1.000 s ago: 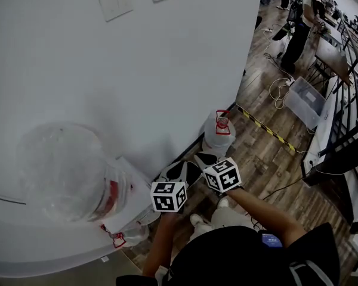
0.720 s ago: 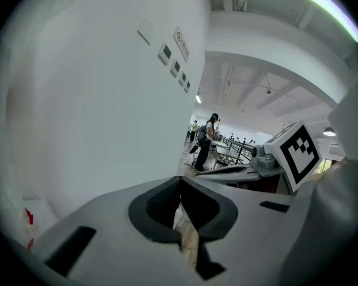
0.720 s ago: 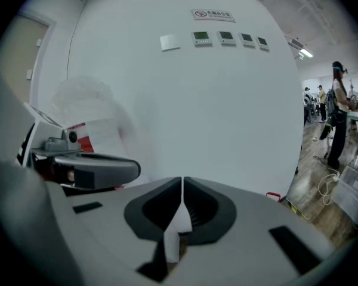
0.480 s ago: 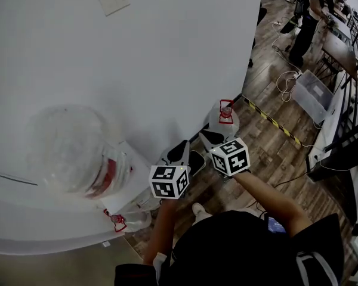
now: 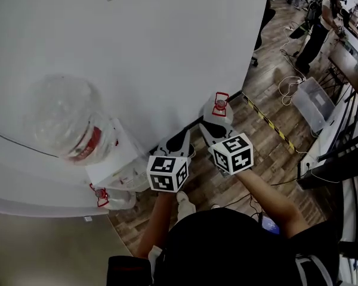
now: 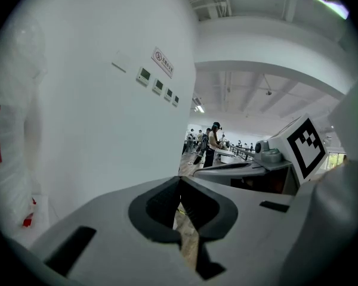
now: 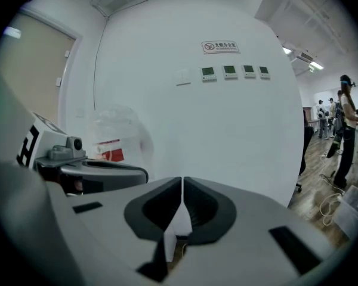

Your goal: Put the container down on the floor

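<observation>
Down at the foot of the curved white wall (image 5: 167,52), near the middle of the head view, the container (image 5: 218,117), a clear water jug with a red handle on its neck, stands upright on the wooden floor (image 5: 268,159). No jaws touch it. The left gripper (image 6: 179,179) has its jaws clenched together with nothing between them, only a sliver of floor showing below the tips. The right gripper (image 7: 182,179) is likewise closed and empty, its jaws pressed edge to edge. In the head view both grippers are held side by side just below the container. The right one's tips come close to the jug's base, though whether they brush it is hard to say from this steep angle. At the left of the frame a large clear bottle (image 5: 65,121) with a red label sits tilted on what looks like a white dispenser (image 5: 116,162). Another jug (image 5: 120,199) with a red handle lies low beside it. A strip of yellow-and-black tape (image 5: 268,127) runs across the floor to the right of the container. Farther right is a clear plastic bin (image 5: 313,100), and a person (image 5: 319,19) stands at the upper right corner.
</observation>
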The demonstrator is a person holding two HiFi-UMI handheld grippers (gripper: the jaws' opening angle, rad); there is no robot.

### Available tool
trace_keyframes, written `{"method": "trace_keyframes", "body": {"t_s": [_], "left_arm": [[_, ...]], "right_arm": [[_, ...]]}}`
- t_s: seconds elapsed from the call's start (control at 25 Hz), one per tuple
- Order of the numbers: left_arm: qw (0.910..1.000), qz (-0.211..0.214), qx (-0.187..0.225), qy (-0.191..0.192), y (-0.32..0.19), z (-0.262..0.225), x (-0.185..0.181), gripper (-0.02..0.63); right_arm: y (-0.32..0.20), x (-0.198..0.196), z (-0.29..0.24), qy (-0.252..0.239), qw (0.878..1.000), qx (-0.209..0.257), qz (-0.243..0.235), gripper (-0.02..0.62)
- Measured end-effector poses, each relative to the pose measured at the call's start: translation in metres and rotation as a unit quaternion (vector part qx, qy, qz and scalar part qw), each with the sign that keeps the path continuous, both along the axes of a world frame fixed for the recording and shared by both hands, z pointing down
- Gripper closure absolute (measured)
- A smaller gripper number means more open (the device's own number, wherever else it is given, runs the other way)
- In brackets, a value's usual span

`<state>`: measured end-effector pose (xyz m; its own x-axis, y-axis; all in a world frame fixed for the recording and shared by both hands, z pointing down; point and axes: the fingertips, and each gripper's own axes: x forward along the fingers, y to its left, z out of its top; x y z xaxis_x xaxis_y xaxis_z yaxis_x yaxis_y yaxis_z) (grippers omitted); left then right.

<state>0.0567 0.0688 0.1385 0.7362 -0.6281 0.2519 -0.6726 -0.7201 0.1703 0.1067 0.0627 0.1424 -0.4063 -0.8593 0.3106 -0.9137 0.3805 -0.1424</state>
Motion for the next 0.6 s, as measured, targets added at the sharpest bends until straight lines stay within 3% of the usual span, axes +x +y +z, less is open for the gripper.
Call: {"method": "trace_keyframes", "body": {"t_s": [0.6], "left_arm": [[0.9981, -0.054, 0.027, 0.015, 0.084, -0.019, 0.007, 0.589]], "right_arm": [[0.076, 0.020, -0.015, -0.030, 0.999, 0.028, -0.025, 0.566]]}}
